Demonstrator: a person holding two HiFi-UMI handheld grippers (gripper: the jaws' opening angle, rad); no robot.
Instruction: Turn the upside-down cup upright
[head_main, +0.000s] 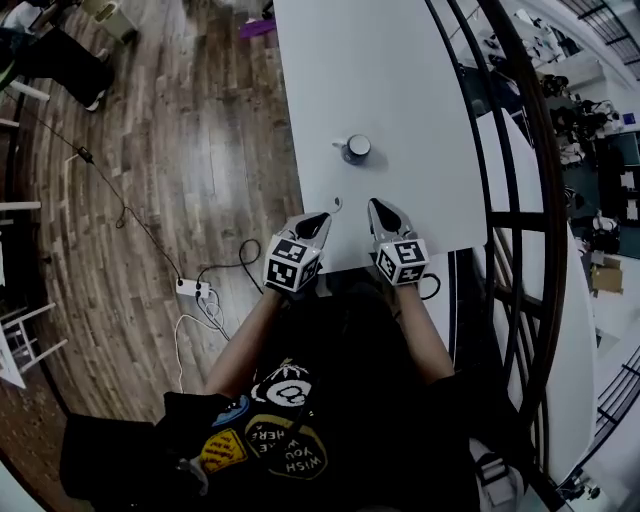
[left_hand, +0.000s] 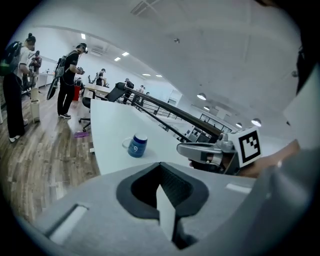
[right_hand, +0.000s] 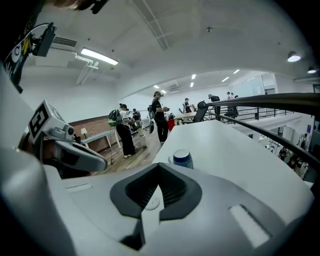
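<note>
A blue cup (head_main: 355, 149) with a white handle on its left stands on the white table (head_main: 400, 80), a short way beyond both grippers. Its top end looks pale; I cannot tell whether that is the mouth or the base. The left gripper view shows the cup (left_hand: 136, 145) with a white swirl on it, and in the right gripper view the cup (right_hand: 182, 158) is straight ahead. My left gripper (head_main: 322, 216) and right gripper (head_main: 375, 205) hover side by side over the table's near edge. Both are shut and hold nothing. Neither touches the cup.
A wooden floor lies left of the table, with a power strip and cables (head_main: 190, 288). A black railing (head_main: 500, 150) curves along the table's right side. Several people (left_hand: 67, 80) stand far off at the back of the room.
</note>
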